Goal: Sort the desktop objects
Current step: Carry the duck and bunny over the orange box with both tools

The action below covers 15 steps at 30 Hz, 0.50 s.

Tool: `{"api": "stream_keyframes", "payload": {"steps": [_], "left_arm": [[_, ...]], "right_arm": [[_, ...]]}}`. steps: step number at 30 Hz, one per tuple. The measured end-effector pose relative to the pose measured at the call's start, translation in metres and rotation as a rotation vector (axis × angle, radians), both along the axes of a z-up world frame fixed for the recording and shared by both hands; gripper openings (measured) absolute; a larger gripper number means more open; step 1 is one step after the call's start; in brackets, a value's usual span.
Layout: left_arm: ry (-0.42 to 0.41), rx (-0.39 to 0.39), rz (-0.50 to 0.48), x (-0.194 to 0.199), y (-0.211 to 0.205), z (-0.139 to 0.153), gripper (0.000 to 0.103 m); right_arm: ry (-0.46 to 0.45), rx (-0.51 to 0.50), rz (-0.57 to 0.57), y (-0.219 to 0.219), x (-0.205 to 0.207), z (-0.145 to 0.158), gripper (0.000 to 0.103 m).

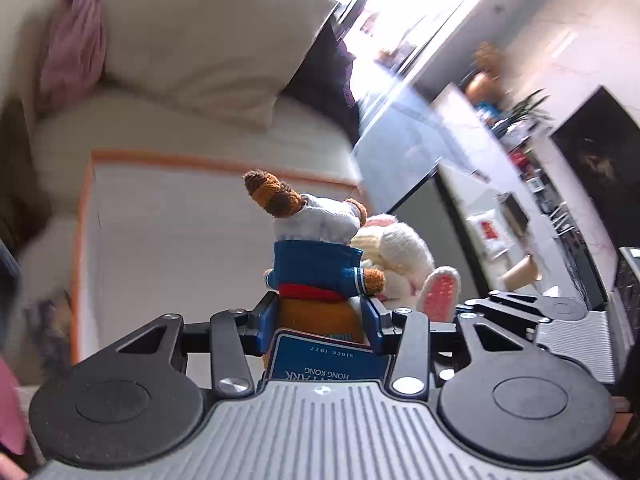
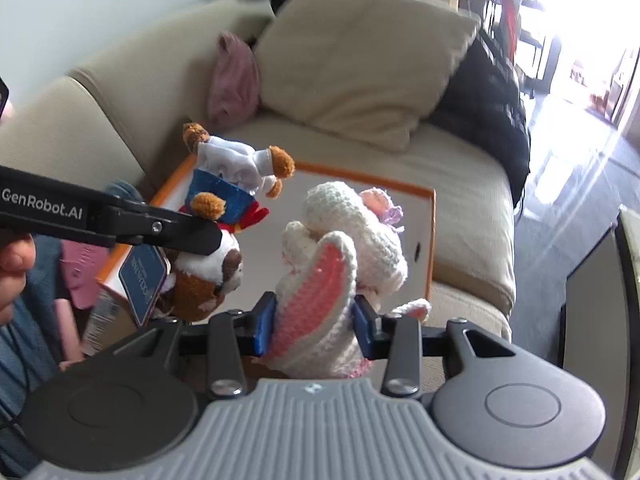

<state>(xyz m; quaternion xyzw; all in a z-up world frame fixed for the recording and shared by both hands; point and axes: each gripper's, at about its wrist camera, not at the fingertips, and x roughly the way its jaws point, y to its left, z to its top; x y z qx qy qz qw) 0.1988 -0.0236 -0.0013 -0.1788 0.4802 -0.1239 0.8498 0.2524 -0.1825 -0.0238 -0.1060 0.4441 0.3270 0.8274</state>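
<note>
Left gripper (image 1: 320,322) jaws pinching plush bear (image 1: 316,268) (upside down), right gripper (image 2: 314,322) jaws pinching crochet bunny (image 2: 340,264)

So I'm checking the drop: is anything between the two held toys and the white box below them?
Nothing visible. The bear and the rabbit hang over the open box, and the part of its floor that shows is bare.

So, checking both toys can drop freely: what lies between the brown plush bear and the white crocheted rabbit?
Nothing: in the right wrist view, only bare box shows between brown plush bear and white crocheted rabbit.
</note>
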Motion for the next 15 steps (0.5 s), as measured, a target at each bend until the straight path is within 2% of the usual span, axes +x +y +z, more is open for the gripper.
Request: {"api": "stream_keyframes", "payload": {"steps": [3, 8, 12, 15], "left_arm": [[0.09, -0.022, 0.014, 0.02, 0.0, -0.034, 0.05], [0.204, -0.047, 0.026, 0.038, -0.004, -0.076, 0.05], [0.256, -0.065, 0.032, 0.044, -0.006, -0.093, 0.05], [0.277, -0.059, 0.032, 0.046, -0.01, -0.098, 0.05]], "right_arm": [[0.1, -0.041, 0.011, 0.004, 0.02, -0.023, 0.043], [0.125, -0.146, 0.053, 0.017, 0.025, -0.041, 0.043], [0.169, -0.217, 0.09, 0.029, 0.029, -0.054, 0.045], [0.156, -0.267, 0.125, 0.038, 0.031, -0.06, 0.047]]}}
